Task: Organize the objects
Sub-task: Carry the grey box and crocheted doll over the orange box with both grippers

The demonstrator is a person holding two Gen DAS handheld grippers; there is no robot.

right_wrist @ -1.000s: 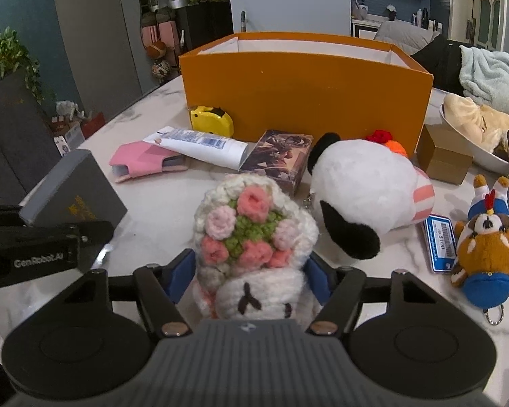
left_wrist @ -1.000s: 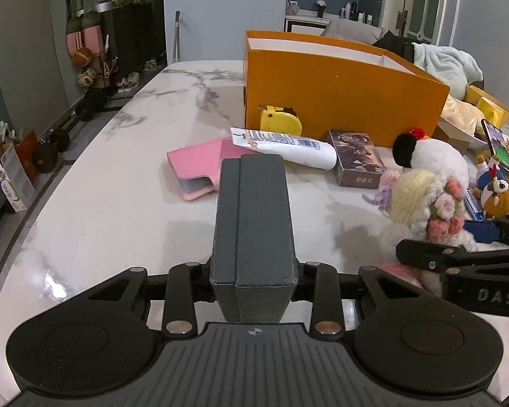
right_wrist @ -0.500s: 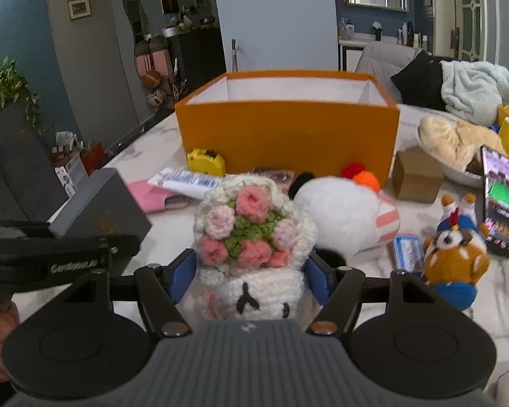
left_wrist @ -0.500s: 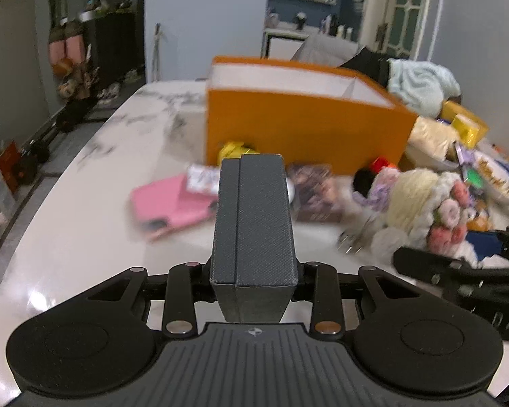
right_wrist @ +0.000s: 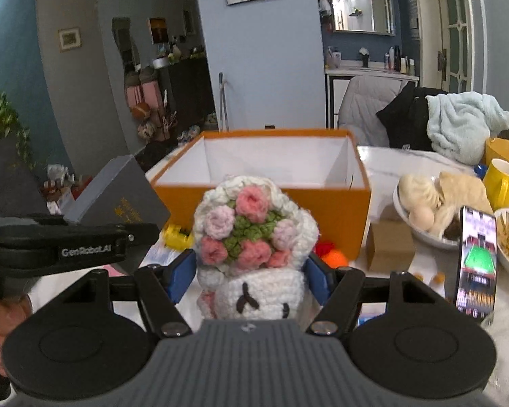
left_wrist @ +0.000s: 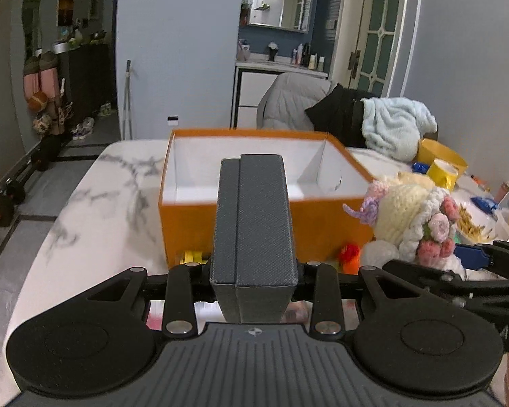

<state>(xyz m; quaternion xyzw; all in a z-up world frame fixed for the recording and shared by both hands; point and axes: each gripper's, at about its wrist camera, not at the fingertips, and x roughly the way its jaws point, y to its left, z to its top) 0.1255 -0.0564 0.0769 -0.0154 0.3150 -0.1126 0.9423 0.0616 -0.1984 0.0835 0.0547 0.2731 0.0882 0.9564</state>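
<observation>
Above a marble table (left_wrist: 95,210), the left gripper (left_wrist: 252,271) pinches a gray textured box (left_wrist: 252,224) between its narrowly set jaws, the box standing on edge and pointing toward an open orange storage box (left_wrist: 254,224) just ahead. The right gripper (right_wrist: 251,271), jaws spread wider, clamps a crocheted doll (right_wrist: 254,237) topped with pink and green yarn flowers, its blue pads (right_wrist: 181,273) pressed against the doll's sides; both loads hang clear of the tabletop, short of the orange box.

From the left wrist camera the orange box's white interior shows bare, and the doll appears in profile at right. Only the right wrist camera shows the gray box's gold lettering, too blurred to read, plus a bowl of buns (right_wrist: 424,203), a yellow mug (right_wrist: 500,183), a small cardboard box (right_wrist: 388,244) and an upright phone (right_wrist: 476,261) at right. A yellow item (right_wrist: 176,235), possibly a tape measure, lies against the orange box's front.
</observation>
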